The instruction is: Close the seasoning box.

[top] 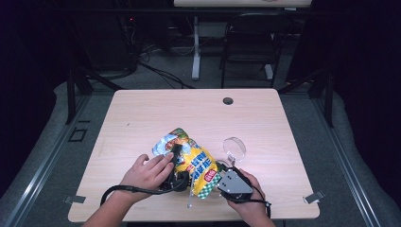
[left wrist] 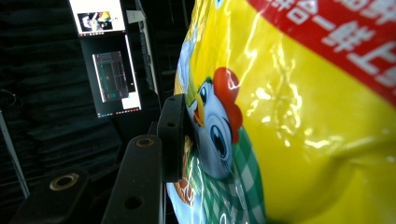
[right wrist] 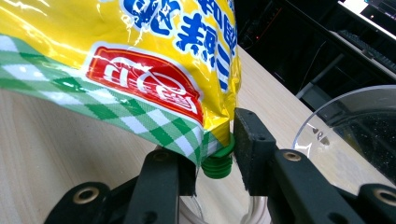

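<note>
Your left hand-held gripper [top: 176, 156] lies across the yellow pouch [top: 191, 163], which sits on the table [top: 142, 113] at about 6 o'clock from the table's middle, close to your edge. In the left gripper view one black jaw pad presses flat against the printed chicken face on the pouch [left wrist: 289, 116] — the other jaw is hidden behind the film, so you hold the pouch body pinched between them.

Your right hand-held gripper [top: 222, 174] comes in from the pouch's 4 o'clock corner. In the right gripper view its jaws sit narrow around the green cap [right wrist: 217, 163] at the checked bottom corner of the pouch [right wrist: 140, 56]; the right jaw stands just beside the cap, and whether the left one touches it you cannot tell — the film covers that side.

A clear round dish [top: 234, 148] stands at the pouch's 2 o'clock, just beside your right hand [top: 250, 201]; its rim [right wrist: 345, 121] shows at the right gripper's 2 o'clock.
</note>
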